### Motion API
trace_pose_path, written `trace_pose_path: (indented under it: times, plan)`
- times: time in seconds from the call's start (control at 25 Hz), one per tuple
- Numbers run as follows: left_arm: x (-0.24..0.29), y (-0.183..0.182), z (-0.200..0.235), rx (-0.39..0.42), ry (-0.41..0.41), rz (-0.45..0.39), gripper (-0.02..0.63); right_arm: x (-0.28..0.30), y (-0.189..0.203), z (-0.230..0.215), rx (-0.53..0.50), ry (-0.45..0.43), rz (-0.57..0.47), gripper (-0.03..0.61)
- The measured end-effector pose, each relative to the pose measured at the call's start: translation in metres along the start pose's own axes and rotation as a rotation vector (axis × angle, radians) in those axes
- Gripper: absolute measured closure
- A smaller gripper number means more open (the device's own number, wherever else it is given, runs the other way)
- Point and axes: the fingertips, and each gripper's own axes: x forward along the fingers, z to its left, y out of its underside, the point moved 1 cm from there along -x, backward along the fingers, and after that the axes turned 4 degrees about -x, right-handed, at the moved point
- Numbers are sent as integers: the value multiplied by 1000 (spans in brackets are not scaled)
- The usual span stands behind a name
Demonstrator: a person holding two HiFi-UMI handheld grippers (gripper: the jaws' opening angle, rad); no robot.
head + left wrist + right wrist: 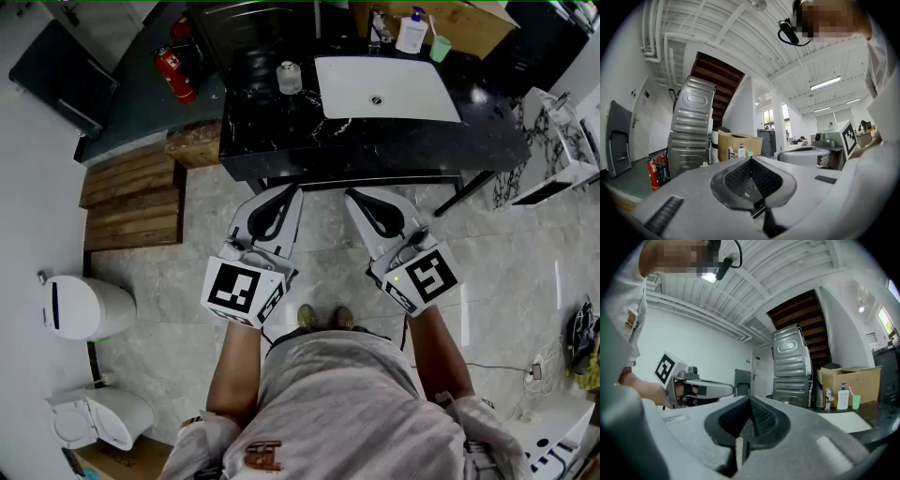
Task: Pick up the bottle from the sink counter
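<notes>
A white pump bottle (412, 33) stands at the back right of the black sink counter (262, 141), beside a green cup (441, 48). The same bottle (843, 398) shows far off in the right gripper view and tiny (741, 151) in the left gripper view. A small clear jar (289, 78) sits left of the white basin (384, 89). My left gripper (289, 192) and right gripper (354, 197) hover side by side in front of the counter's near edge, well short of the bottle. Both have their jaws together with nothing between them.
A red fire extinguisher (175, 73) stands on the floor left of the counter, with wooden steps (131, 202) nearer me. A faucet (378, 28) and a cardboard box (450, 19) sit behind the basin. Stacked grey machines (691, 136) rise at the back left. White fixtures (84, 307) line the left wall.
</notes>
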Motion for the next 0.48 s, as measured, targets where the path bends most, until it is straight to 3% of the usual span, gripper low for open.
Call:
trace_pose_path:
  times: [0.48]
  plan:
    - [-3, 1, 19, -15, 6, -10, 612, 16, 0, 3, 14, 7, 7, 577]
